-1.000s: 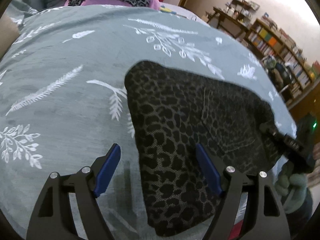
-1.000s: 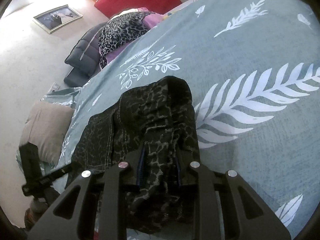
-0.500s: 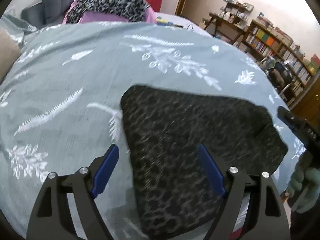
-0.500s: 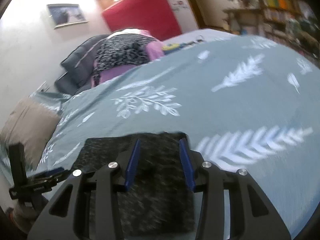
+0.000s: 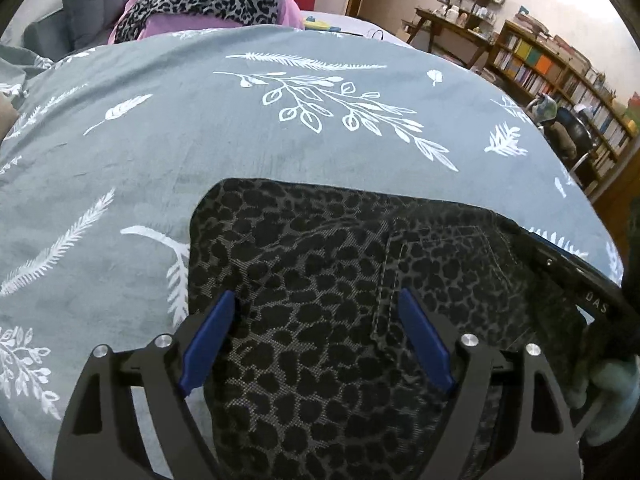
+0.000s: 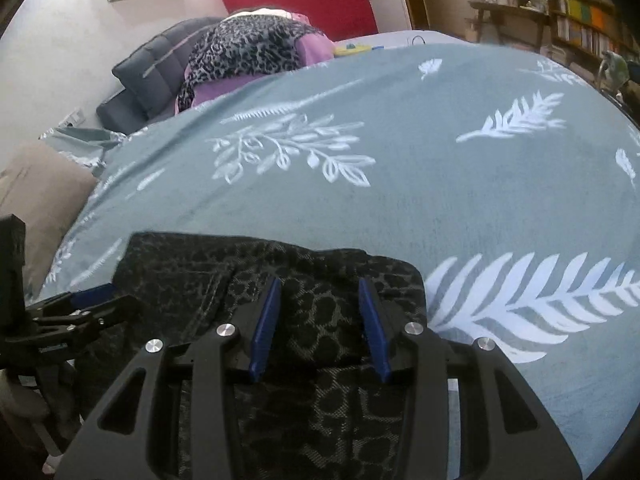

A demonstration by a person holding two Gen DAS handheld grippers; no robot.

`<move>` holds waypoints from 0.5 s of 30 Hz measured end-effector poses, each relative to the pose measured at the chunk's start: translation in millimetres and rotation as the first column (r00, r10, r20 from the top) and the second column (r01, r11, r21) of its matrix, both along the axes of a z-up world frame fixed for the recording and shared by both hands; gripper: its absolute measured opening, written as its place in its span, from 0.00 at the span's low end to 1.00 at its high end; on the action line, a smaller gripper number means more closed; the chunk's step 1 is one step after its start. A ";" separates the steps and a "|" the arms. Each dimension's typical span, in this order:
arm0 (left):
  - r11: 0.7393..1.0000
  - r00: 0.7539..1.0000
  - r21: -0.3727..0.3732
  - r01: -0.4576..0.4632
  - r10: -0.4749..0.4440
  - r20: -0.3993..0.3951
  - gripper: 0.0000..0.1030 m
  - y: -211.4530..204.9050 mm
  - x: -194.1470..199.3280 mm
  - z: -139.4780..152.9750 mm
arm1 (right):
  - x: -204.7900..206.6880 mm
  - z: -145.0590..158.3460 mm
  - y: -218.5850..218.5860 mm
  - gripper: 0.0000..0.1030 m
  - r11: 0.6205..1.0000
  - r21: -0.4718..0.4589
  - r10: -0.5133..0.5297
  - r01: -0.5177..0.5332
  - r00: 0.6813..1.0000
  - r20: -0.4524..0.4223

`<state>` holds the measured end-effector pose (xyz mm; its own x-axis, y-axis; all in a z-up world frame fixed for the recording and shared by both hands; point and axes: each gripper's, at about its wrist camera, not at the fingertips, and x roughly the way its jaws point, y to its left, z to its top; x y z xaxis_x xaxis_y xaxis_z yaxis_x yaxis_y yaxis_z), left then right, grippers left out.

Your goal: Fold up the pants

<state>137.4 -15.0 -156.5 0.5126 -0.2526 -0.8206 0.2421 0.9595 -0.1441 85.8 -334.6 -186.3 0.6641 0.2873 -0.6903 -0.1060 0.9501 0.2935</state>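
The dark leopard-print pants (image 5: 332, 280) lie folded in a flat block on the grey-green bedspread, a back pocket facing up; they also show in the right wrist view (image 6: 320, 280). My left gripper (image 5: 316, 304) is open and empty, its blue fingers spread just above the pants' near left part. My right gripper (image 6: 318, 292) is open and empty over the pants' right end. Each gripper shows at the edge of the other's view, the right one (image 5: 576, 280) and the left one (image 6: 80, 308).
The bedspread (image 5: 240, 128) with white leaf prints stretches far beyond the pants. A pile of leopard and pink clothes (image 6: 248, 52) lies against the dark headboard. A tan pillow (image 6: 36, 196) is at the left. Bookshelves (image 5: 560, 68) stand to the right.
My right gripper let go of the pants and opened, then lifted back. The pants now lie flat. My left gripper stayed open and moved over the pants.
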 end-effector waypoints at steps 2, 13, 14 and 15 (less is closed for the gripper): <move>0.999 0.999 0.030 0.024 -0.025 0.036 0.88 -5.6 -5.1 -4.1 | -2.3 -3.0 9.4 0.42 0.997 -0.075 0.009 -0.007 1.000 0.027; 0.997 0.999 0.074 0.014 -0.017 0.037 0.91 -9.7 -7.7 -1.3 | -12.0 14.3 15.5 0.54 0.994 -0.105 0.020 -0.016 0.999 0.040; 0.997 0.999 0.077 0.007 -0.010 0.037 0.91 -9.3 -9.3 0.6 | -20.3 22.2 17.2 0.58 0.994 -0.110 0.016 -0.009 0.998 0.066; 0.997 0.999 0.078 0.000 -0.003 0.035 0.91 -7.8 -11.1 2.7 | -29.1 28.5 18.6 0.69 0.993 -0.116 0.015 -0.004 0.996 0.093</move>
<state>126.3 -22.9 -153.8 0.5412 -0.1895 -0.8193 0.2470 0.9671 -0.0605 56.7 -316.0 -157.7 0.7253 0.2156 -0.6538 -0.1367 0.9759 0.1702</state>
